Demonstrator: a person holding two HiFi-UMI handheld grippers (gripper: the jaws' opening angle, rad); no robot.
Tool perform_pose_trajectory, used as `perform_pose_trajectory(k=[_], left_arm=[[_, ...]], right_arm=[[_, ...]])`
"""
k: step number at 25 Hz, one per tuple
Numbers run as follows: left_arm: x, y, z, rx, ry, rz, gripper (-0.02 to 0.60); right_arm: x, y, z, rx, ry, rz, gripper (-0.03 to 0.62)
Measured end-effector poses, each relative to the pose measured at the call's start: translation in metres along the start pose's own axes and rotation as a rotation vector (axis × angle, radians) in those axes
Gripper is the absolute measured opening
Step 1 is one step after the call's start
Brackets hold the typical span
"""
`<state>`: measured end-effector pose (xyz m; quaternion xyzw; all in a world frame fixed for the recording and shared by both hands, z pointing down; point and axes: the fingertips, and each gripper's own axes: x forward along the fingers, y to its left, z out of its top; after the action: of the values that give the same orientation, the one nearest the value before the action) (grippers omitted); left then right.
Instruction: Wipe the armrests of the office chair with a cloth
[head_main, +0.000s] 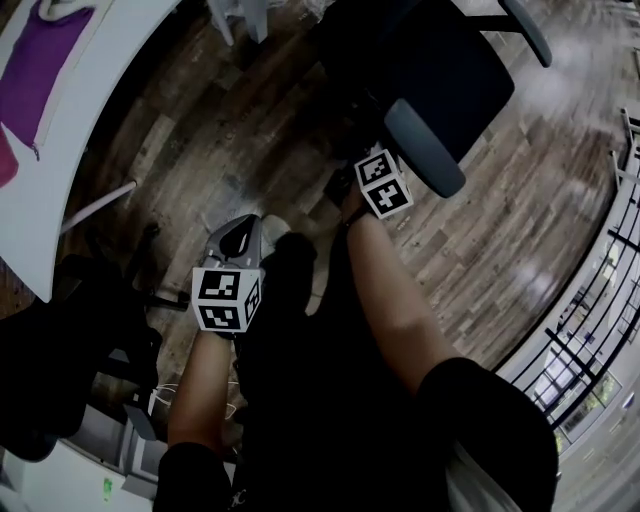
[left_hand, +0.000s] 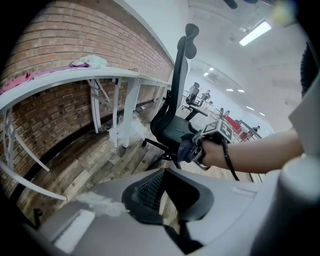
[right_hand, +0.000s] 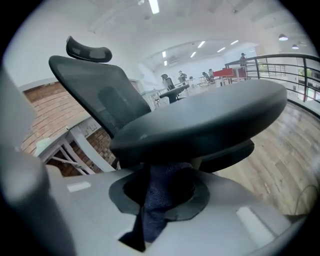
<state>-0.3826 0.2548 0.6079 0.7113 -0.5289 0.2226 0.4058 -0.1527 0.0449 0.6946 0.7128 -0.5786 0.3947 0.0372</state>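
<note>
The black office chair (head_main: 440, 70) stands at the upper right of the head view, its near grey armrest (head_main: 425, 148) slanting toward me. My right gripper (head_main: 378, 150) is at that armrest's near end, shut on a dark blue cloth (right_hand: 167, 192). In the right gripper view the cloth presses against the underside of the armrest (right_hand: 200, 120), which fills the frame above the right gripper (right_hand: 160, 200). My left gripper (head_main: 238, 232) hangs lower left, away from the chair, jaws together and holding nothing. The left gripper (left_hand: 165, 200) looks toward the chair (left_hand: 172, 120) and the blue cloth (left_hand: 186, 149).
A white desk (head_main: 60, 180) with a purple garment (head_main: 40, 60) runs along the left, backed by a brick wall (left_hand: 55, 45). A second dark chair (head_main: 60, 340) sits lower left. A black railing (head_main: 600, 300) borders the right. The floor is wood planks.
</note>
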Motion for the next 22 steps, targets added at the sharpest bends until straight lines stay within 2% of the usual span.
perform_pose_trajectory(k=[6, 10, 16, 22], left_arm=[[-0.004, -0.02, 0.021, 0.044, 0.006, -0.026, 0.006], [-0.001, -0.047, 0.045, 0.087, -0.013, -0.044, 0.006], [0.005, -0.1, 0.095, 0.14, -0.075, -0.032, 0.006], [0.02, -0.191, 0.132, 0.163, -0.131, -0.056, 0.006]], right_arm=[[-0.05, -0.007, -0.001, -0.087, 0.067, 0.053, 0.071], [-0.093, -0.011, 0.014, -0.187, 0.084, 0.159, 0.071], [-0.15, 0.008, 0.075, -0.512, 0.052, 0.473, 0.072], [-0.176, -0.021, 0.159, -0.619, -0.024, 0.565, 0.072]])
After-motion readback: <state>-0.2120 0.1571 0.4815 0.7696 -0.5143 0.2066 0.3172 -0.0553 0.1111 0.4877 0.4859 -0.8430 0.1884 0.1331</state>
